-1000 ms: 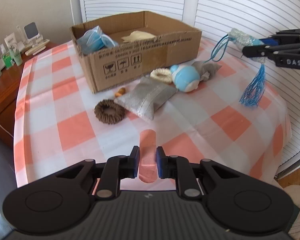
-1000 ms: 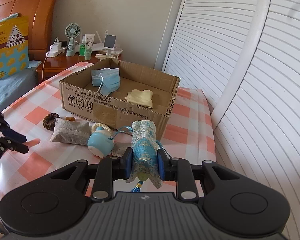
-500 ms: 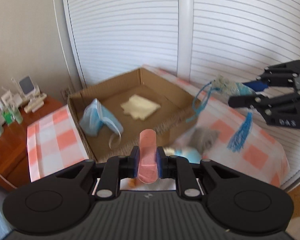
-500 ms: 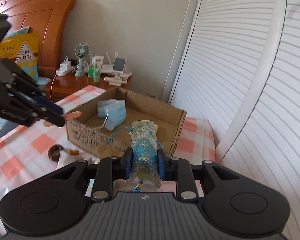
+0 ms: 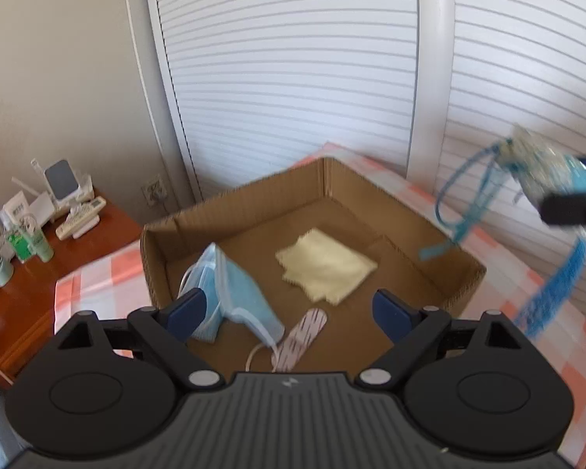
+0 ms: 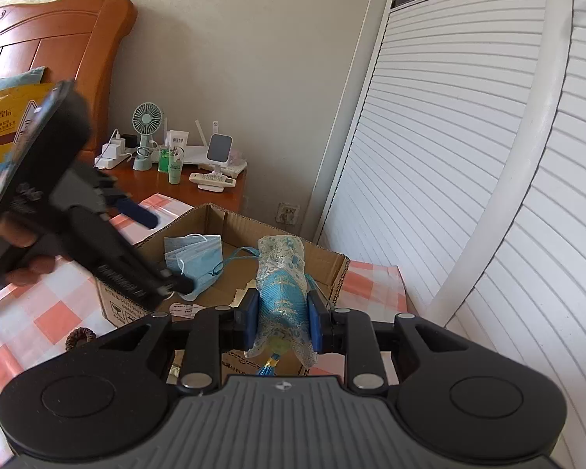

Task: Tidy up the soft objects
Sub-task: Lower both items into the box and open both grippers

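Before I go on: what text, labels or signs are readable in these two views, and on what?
"西域皇后" on the yellow printed packet by the headboard; its smaller print is too small to read.
Handling pictograms on the brown cardboard box: present, unreadable.
White lettering on the left hand-held gripper: blurred.
Label on the small white box on the nightstand: too small.

Brown cardboard box (image 5: 371, 195) on orange-and-white checked tablecloth (image 5: 508, 273); inside, pale blue face mask (image 5: 238, 297), cream cloth (image 5: 324, 265), pink-and-white striped strip (image 5: 301, 336); turquoise brocade pouch (image 6: 283, 293), silver-patterned, blue tassel (image 5: 554, 293).
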The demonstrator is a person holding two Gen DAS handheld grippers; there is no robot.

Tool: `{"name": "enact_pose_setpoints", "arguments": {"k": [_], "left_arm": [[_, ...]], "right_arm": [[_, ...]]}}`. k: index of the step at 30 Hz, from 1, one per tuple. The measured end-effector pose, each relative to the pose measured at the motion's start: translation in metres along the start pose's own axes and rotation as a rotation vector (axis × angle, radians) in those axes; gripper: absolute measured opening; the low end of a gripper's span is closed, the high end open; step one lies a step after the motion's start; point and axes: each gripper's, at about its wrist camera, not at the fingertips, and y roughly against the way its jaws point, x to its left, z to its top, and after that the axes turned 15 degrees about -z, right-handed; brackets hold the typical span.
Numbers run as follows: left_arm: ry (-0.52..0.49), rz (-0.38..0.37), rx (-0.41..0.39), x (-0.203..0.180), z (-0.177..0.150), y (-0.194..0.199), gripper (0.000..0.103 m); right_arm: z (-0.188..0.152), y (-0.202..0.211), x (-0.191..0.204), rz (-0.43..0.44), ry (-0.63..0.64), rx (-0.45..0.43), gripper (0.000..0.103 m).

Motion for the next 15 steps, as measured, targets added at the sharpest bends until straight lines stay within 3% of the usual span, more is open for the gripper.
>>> {"name": "enact_pose_setpoints", "arguments": {"k": [6,15], "left_arm": [[0.055,0.047,0.008,-0.003,-0.034,0.035,0.101],[0.073,0.095,-0.070,-0.036,-0.089,0.089,0.102]], "right_arm": [[0.011,-0.017,0.006,0.004,0.001,0.019,0.030],[0.050,-0.058,0.019,0.007,0.013,0.047,0.030]]}}
